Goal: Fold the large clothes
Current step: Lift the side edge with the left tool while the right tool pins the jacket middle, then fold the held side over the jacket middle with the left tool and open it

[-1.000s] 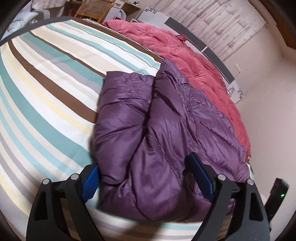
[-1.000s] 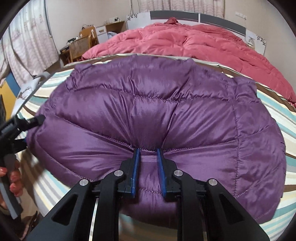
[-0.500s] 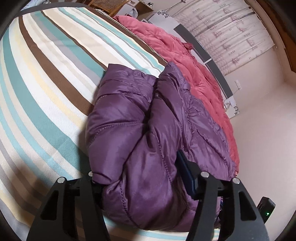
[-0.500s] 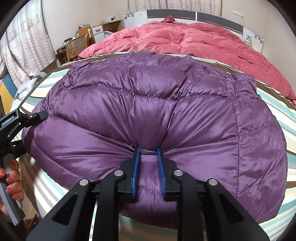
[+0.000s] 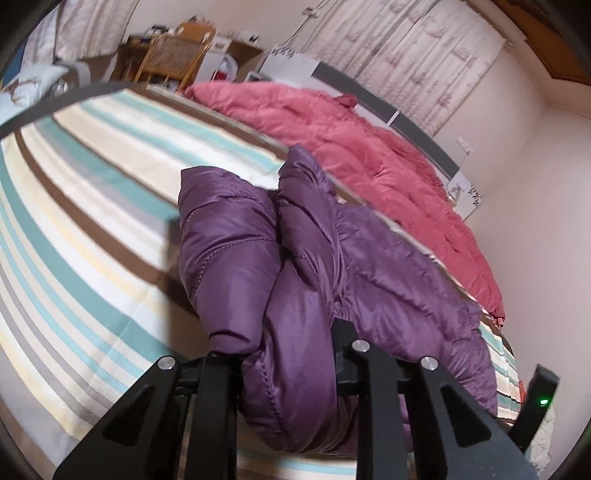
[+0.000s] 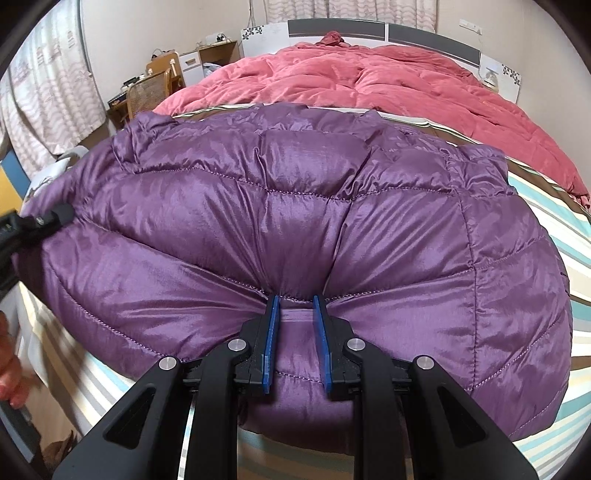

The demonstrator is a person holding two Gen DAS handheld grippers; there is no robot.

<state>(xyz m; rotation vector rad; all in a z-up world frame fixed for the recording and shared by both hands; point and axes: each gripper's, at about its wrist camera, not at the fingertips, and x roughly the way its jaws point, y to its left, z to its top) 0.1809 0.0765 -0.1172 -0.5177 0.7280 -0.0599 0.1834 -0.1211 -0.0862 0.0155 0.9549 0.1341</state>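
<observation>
A purple quilted down jacket (image 5: 369, 266) lies bunched near the edge of the striped bed sheet (image 5: 92, 206). My left gripper (image 5: 284, 343) has its jaws closing on a thick fold at the jacket's end, and the fabric is squeezed between them and raised off the sheet. In the right wrist view the jacket (image 6: 295, 206) spreads wide, and my right gripper (image 6: 295, 301) is shut on a pinch of its near hem between the blue pads (image 6: 271, 332). The left gripper (image 6: 44, 221) shows at the jacket's left end there.
A pink duvet (image 6: 369, 81) covers the far half of the bed below the headboard (image 6: 369, 27). A wicker chair (image 5: 166, 59) and desk stand past the bed's corner. A person's hand (image 6: 9, 369) is at the left edge. Curtains hang behind.
The left gripper's jaws have come together on the jacket's end and lifted it off the sheet, bunching the fabric. The right gripper has kept its grip and place.
</observation>
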